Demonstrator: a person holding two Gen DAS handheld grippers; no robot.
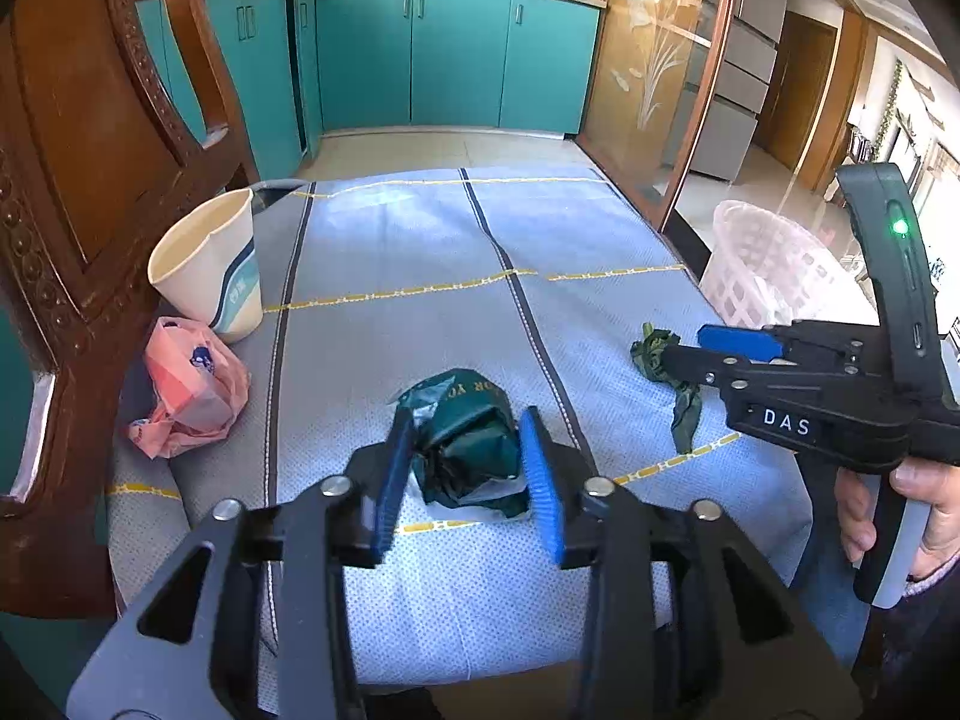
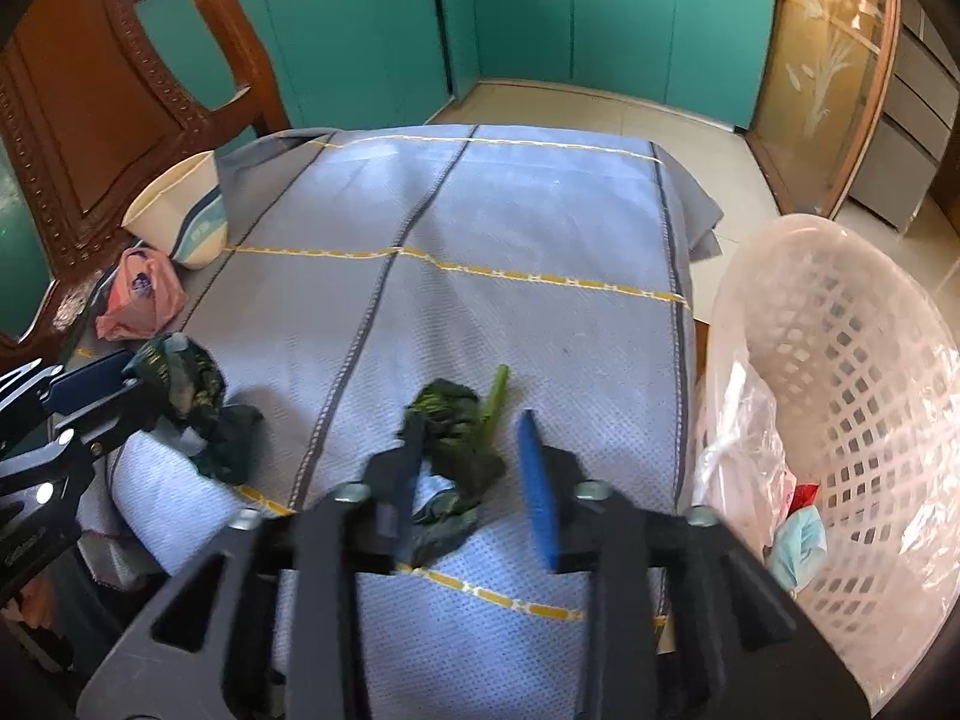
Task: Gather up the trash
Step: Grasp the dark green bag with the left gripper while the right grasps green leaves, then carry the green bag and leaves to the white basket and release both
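Left gripper (image 1: pixel 471 483) straddles the crumpled green wrapper (image 1: pixel 468 432) at lower centre, pads apparently just touching it. Right gripper (image 2: pixel 474 477) stands unclenched around the wilted leafy scrap (image 2: pixel 456 432), one pad clear of it. Risks: the limp leaf slipping out, or the tablecloth (image 2: pixel 540 228) being pinched; the white basket (image 2: pixel 840 360) waits at far right.

Right gripper (image 2: pixel 471 474) is straddling the leafy greens (image 2: pixel 456 420) at frame centre, jaws parted; white basket (image 2: pixel 852 360) is sitting at right, left gripper (image 2: pixel 129 381) touching the dark wrapper (image 2: pixel 186 384).
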